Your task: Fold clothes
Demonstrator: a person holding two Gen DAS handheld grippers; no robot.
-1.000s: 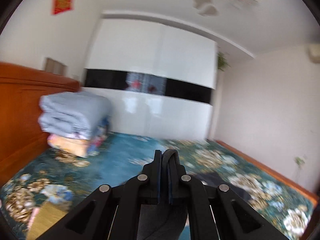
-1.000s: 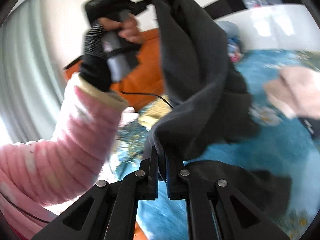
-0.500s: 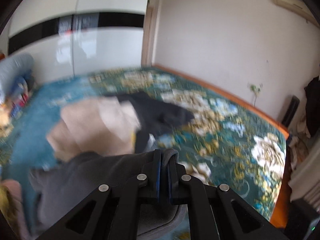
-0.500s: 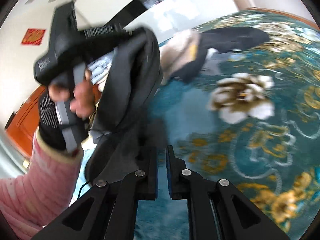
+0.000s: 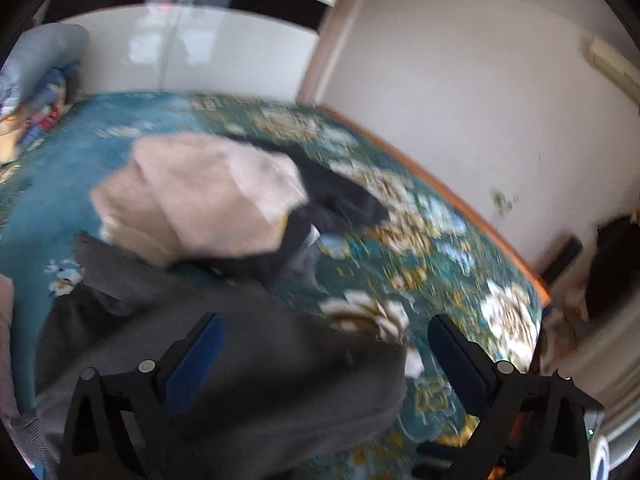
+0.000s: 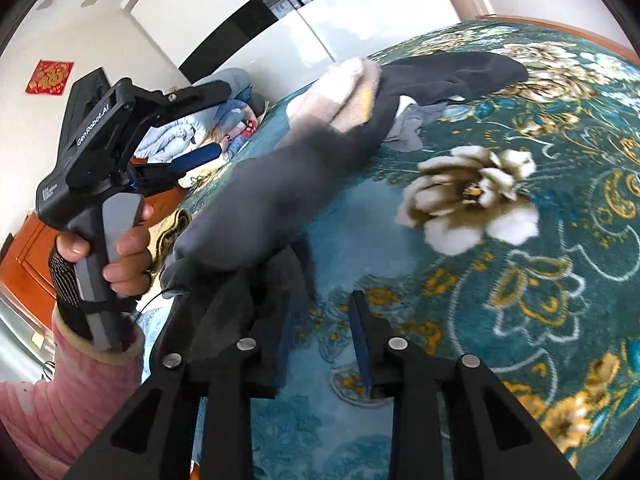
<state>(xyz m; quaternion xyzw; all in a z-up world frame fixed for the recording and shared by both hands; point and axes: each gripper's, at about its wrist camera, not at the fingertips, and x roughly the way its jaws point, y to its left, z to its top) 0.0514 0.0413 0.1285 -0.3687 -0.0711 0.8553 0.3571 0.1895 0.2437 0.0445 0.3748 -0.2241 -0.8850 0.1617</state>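
A dark grey garment (image 5: pixel 260 368) lies loose on the teal flowered bedspread (image 5: pixel 420 248), blurred, under and between my left gripper's (image 5: pixel 324 356) wide-open fingers. In the right wrist view the grey garment (image 6: pixel 272 200) runs from my open right gripper (image 6: pixel 322 332) toward the pile. It drapes over that gripper's left finger without being pinched. A hand in a pink sleeve holds the left gripper (image 6: pixel 220 118), jaws apart, above the cloth. A beige garment (image 5: pixel 200 192) (image 6: pixel 348 84) and a black one (image 5: pixel 340 196) (image 6: pixel 452 76) are heaped further up the bed.
Folded quilts (image 5: pixel 24 80) (image 6: pixel 192 132) are stacked at the head of the bed by the orange wooden headboard (image 6: pixel 24 248). A white and black wardrobe (image 5: pixel 180 40) stands behind. The bed's wooden edge (image 5: pixel 460 200) runs along the white wall.
Both grippers were shut on the dark grey garment and held it up. Now both are open, and the garment has dropped toward the bedspread.
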